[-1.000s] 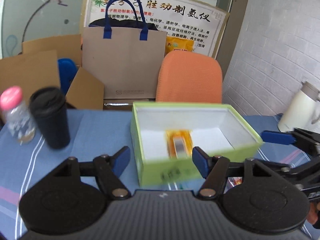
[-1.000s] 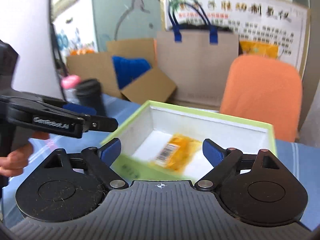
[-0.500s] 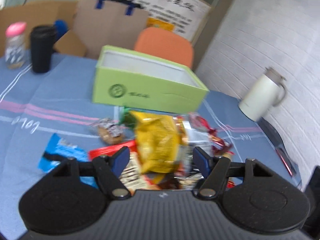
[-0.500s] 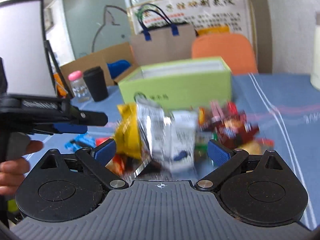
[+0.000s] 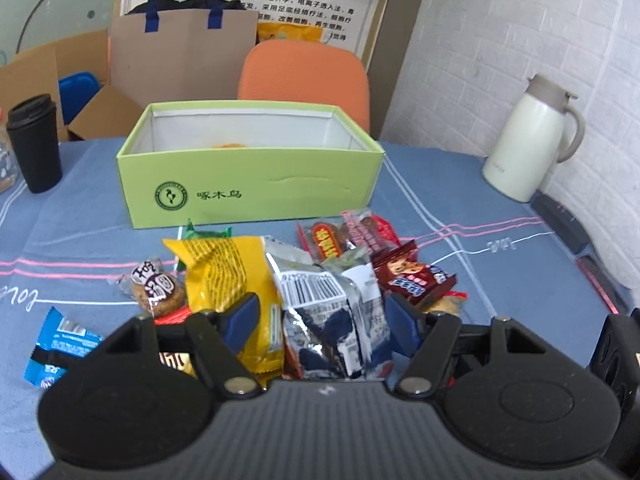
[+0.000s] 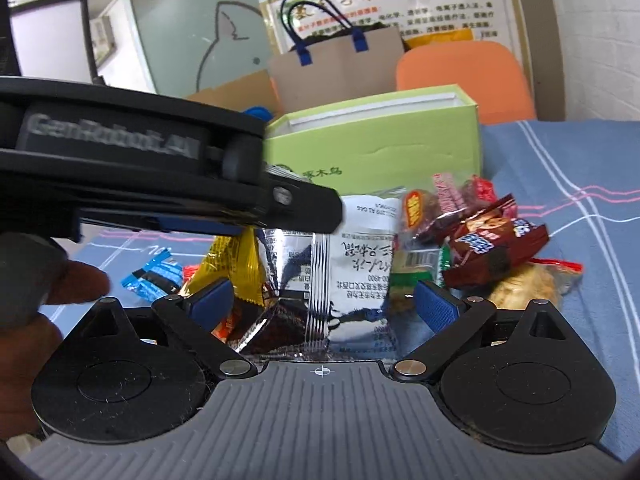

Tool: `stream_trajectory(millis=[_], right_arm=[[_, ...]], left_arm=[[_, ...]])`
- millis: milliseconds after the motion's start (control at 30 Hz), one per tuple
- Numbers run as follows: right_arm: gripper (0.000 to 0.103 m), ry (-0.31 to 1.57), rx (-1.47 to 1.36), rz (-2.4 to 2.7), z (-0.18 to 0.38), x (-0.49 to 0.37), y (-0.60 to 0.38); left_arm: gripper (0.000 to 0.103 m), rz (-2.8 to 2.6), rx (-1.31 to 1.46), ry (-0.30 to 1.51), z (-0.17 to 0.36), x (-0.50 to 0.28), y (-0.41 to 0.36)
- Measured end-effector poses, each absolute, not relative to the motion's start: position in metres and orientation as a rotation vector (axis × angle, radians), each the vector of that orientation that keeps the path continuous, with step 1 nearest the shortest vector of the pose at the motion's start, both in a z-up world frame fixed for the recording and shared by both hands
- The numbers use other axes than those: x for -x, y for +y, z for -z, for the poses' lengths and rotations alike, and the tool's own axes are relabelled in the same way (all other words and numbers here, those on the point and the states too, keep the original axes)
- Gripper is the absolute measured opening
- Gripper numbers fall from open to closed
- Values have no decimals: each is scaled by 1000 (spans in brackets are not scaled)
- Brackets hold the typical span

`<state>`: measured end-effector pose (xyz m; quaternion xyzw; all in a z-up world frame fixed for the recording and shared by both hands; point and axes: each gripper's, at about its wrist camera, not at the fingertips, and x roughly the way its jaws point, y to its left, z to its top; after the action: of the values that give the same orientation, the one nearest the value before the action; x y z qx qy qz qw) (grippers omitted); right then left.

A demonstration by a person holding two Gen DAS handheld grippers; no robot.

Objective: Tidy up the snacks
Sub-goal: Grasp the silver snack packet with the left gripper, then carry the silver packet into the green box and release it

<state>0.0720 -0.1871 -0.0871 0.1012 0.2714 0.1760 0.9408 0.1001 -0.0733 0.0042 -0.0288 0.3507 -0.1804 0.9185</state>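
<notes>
A light green open box stands on the blue cloth, with something yellow just showing inside. In front of it lies a heap of snacks: a yellow packet, a silver packet, a red-brown biscuit packet, a round cookie and a blue wrapper. My left gripper hovers low over the heap, half open, the silver packet between its fingers and the pads not pressing. My right gripper is wide open around the same silver packet, the box behind.
A black cup stands at the far left and a white jug at the right by the brick wall. An orange chair and a paper bag are behind the table. The left tool's black side and a hand fill the right view's left.
Both grippers pulled back from over the box and came down to the snack heap in front of it. The right jaws widened a little; the left kept the same gap.
</notes>
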Motion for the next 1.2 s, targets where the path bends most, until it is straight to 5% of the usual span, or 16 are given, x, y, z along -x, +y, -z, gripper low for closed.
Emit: stream_trajectory(millis=[933,1000,1067,1200], right_arm=[[79,609,-217,-323,103,-81,-185],[75,605,-210,-320,104,-80,-184],[55,593,-198,-315,103,-76,-184],[46,538,-168,-286,88,-57,-183]], left_arm=[[66,352,84,780,12,-108,-73],[51,388,100,791,13,-109,-72],[41,453,125,798,12,-106,-73],[40,520,143,712,-9,-90,-70]])
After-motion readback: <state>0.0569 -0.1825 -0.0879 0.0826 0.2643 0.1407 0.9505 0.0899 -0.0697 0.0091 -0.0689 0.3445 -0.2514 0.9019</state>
